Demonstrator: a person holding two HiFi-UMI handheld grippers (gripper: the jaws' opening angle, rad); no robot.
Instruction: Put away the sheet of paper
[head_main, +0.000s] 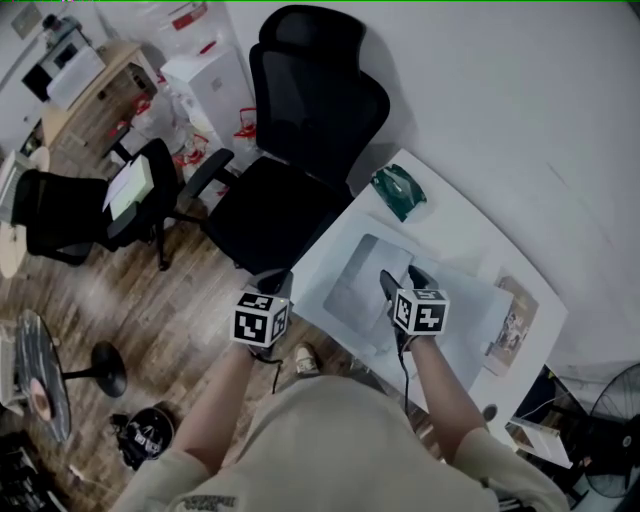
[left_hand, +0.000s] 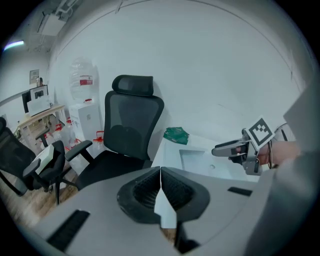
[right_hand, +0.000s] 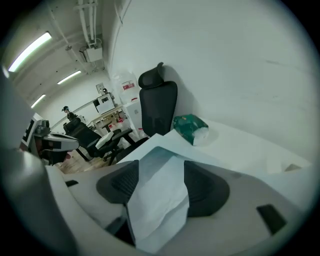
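Our left tool (left_hand: 160, 187) has its jaws shut tip to tip. A pale sliver shows in the seam, and we cannot tell what it is. Our right tool (right_hand: 160, 175) stands wide. The sheet of paper (right_hand: 157, 200) lies in the gap, slightly rumpled, and neither pad presses on it.

We work at a white surface (head_main: 450, 230) set against a white wall (head_main: 520, 100). A green packet (head_main: 400, 190) lies at its far edge and a printed booklet (head_main: 512, 320) near its right edge. Pale sheets overlap on it, one a glossy grey panel (head_main: 362, 275) with a rounded corner. A black office chair (head_main: 300, 130) stands just left of the surface on a wooden floor (head_main: 170, 310). A second black chair (head_main: 70, 210) is well to the left, by a wooden desk (head_main: 95, 100).

Only the head view shows both tools together, the left one at the surface's near left edge and the right one over the sheets, and a fan (head_main: 615, 430) at the near right. Only the left gripper view shows the water dispenser (left_hand: 81, 100) upright behind the chair. Only the right gripper view shows the ceiling lights (right_hand: 30, 50) and the paper between the jaws.
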